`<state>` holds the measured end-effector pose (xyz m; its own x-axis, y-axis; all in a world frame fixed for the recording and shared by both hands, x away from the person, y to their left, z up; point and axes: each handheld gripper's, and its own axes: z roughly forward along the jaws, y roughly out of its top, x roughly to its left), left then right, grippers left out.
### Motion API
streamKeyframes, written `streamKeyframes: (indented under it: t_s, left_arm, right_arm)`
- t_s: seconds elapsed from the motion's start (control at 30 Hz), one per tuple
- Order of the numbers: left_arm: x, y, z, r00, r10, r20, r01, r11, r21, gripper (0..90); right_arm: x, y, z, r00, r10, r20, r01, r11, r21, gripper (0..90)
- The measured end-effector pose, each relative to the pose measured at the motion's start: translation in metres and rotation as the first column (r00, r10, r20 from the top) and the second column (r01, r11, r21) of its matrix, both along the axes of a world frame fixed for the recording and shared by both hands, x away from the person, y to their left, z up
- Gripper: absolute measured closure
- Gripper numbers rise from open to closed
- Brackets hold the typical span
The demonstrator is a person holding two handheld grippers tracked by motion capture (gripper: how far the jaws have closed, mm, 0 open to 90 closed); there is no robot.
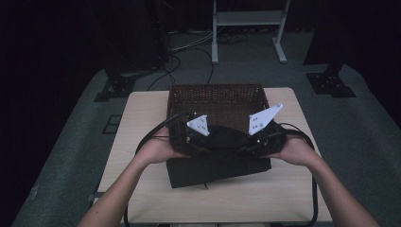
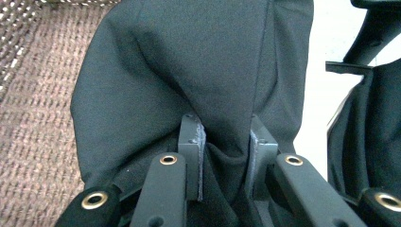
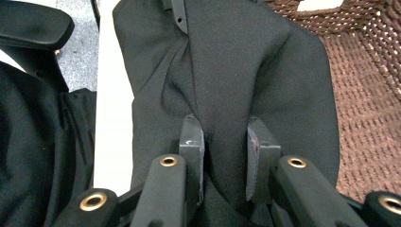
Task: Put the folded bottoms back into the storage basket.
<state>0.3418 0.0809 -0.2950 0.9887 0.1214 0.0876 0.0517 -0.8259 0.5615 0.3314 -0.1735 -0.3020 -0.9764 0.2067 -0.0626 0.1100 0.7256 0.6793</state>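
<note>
Black folded cloth (image 1: 222, 142) hangs between your left gripper (image 1: 201, 147) and right gripper (image 1: 246, 149), both clenched on it, before the brown wicker basket (image 1: 215, 97).

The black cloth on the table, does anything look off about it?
Nothing stands out. The black cloth is pinched by both the left hand-held gripper and right hand-held gripper, bunching between them in front of the wicker basket.

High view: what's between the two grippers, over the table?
A raised fold of black cloth spans from the left gripper to the right gripper, each shut on it, just before the brown woven wicker basket. The high view shows it.
</note>
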Motion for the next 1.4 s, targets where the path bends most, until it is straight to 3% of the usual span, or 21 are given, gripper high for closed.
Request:
streamKeyframes:
  t_s: [0.97,1.4]
  left_arm:
    - [0.031,0.003,0.044,0.9998,0.014,0.010,-0.014,0.9995,-0.029,72.8]
    - [0.047,-0.001,0.065,0.9995,0.008,0.032,-0.008,0.9999,-0.008,72.8]
  right_arm:
    - [0.024,0.001,0.049,0.9994,-0.023,0.027,0.022,1.000,0.020,71.9]
    - [0.036,-0.002,0.068,0.9987,-0.024,0.044,0.022,0.999,0.039,71.9]
